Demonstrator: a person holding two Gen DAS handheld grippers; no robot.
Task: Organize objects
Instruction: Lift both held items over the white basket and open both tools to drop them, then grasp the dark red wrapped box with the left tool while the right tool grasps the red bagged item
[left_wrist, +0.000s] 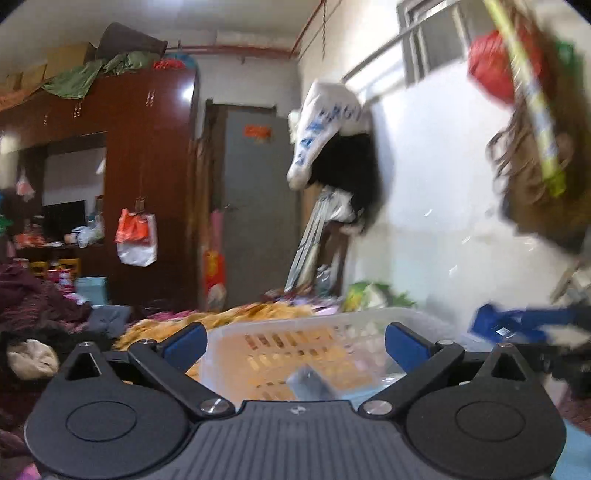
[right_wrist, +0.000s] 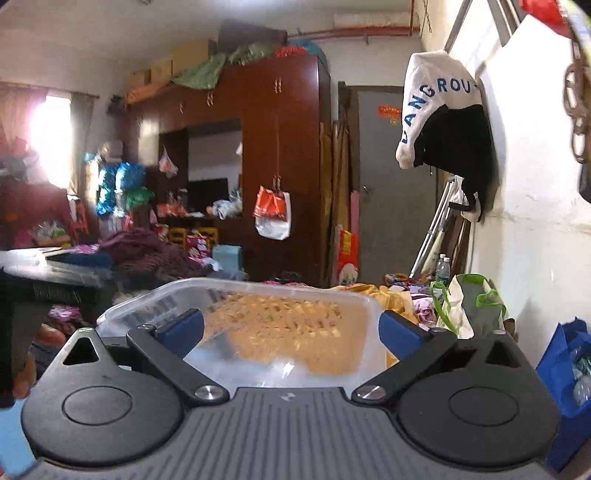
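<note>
Basket (left_wrist: 295, 343): one, of clear plastic, rectangular with rounded corners and rows of small slots in its walls. It sits low, straight ahead of both cameras, on a bed heaped with cloth; a yellow blanket (left_wrist: 258, 314) shows through its walls. In the left view a small grey thing lies blurred at its near edge; what it is I cannot tell.

Two tools show, one per view. The left hand-held gripper (left_wrist: 295, 341) is released, its two blue pads spread wide with nothing pressed between them. The right hand-held gripper (right_wrist: 291, 326) is released likewise, both blue pads wide apart and off the basket (right_wrist: 258, 314). No earlier view is given.

Behind stands one dark red glossy wardrobe (right_wrist: 277, 147), one orange-and-white bag (right_wrist: 273, 214) hanging from its door. One grey door (right_wrist: 391, 184) is beside it. One white garment with blue letters (right_wrist: 436, 99) hangs on the right wall over black cloth.
</note>
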